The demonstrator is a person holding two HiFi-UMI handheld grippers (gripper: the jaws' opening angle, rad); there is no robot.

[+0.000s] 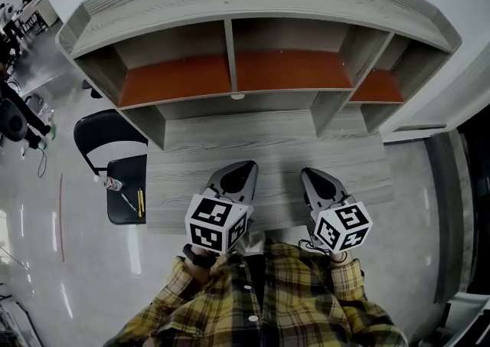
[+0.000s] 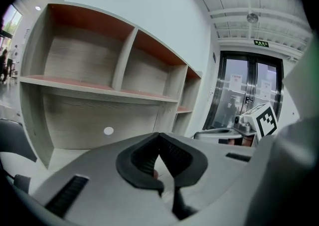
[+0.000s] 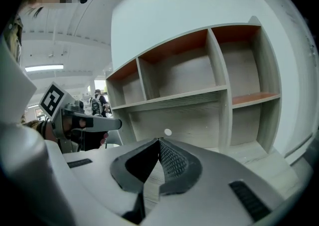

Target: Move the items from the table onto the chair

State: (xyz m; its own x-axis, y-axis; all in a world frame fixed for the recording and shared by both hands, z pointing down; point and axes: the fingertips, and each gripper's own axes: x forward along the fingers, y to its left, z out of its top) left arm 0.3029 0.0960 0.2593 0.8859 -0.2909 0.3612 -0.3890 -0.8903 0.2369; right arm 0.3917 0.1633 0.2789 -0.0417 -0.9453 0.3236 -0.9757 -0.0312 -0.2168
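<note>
Head view looks down on a gray wooden table (image 1: 268,146) with a shelf unit (image 1: 230,70) standing at its back. We hold 2 grippers over the near part of the table, side by side and apart. Both point toward the shelves.

The left gripper (image 1: 245,165) has its fingers pressed together, and the left gripper view shows nothing held between them. The right gripper (image 1: 308,174) is the same in the right gripper view: fingers together, holding nothing.

A black chair (image 1: 107,132) stands just beside the left edge of the table. On its seat lie 3 small items, near each other: a little round white thing (image 1: 112,183), a thin pen-like stick (image 1: 128,201) and a yellow stick (image 1: 140,201). They are too small for us to name better.

Our sleeves (image 1: 184,292) are yellow plaid.
</note>
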